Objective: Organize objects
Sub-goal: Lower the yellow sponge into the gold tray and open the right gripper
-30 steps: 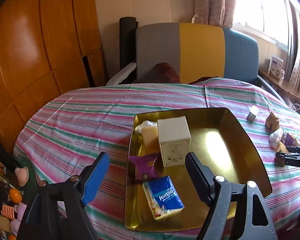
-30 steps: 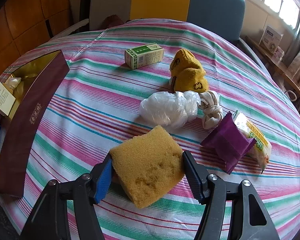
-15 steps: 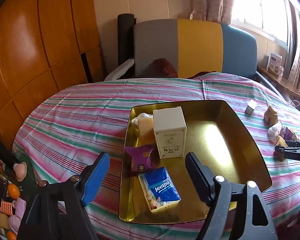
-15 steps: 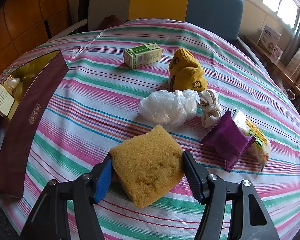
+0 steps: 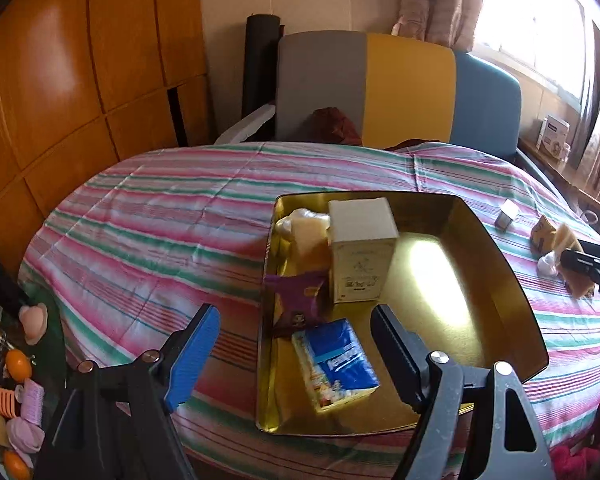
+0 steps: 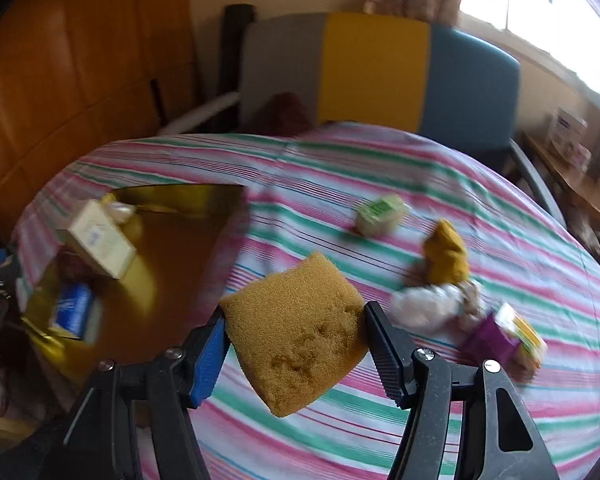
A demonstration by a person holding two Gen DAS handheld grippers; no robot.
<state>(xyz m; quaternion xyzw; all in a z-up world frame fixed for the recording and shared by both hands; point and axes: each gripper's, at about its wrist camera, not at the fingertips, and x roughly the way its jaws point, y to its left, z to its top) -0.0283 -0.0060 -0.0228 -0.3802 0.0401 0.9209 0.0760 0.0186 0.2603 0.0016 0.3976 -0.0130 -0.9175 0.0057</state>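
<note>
My right gripper (image 6: 294, 340) is shut on a yellow-brown sponge (image 6: 298, 336), held clear above the striped tablecloth. The gold tray (image 5: 496, 280) holds a cream box (image 5: 360, 256), a purple packet (image 5: 296, 300), a blue tissue pack (image 5: 336, 364) and a pale wrapped item (image 5: 304, 224). My left gripper (image 5: 296, 354) hangs open over the tray's near left corner, nothing between its fingers. In the left wrist view the right gripper (image 5: 580, 266) with the sponge shows at the far right edge.
On the cloth right of the tray (image 6: 180, 196) lie a green carton (image 6: 380, 214), a yellow sock (image 6: 446, 254), a white plastic bag (image 6: 424, 306) and a purple packet (image 6: 490, 338). A three-coloured chair (image 5: 380, 88) stands behind the table. Small toys (image 5: 20, 364) sit low at the left.
The right gripper has lifted the sponge off the cloth and swung left toward the tray; its view is blurred. The left gripper has barely shifted.
</note>
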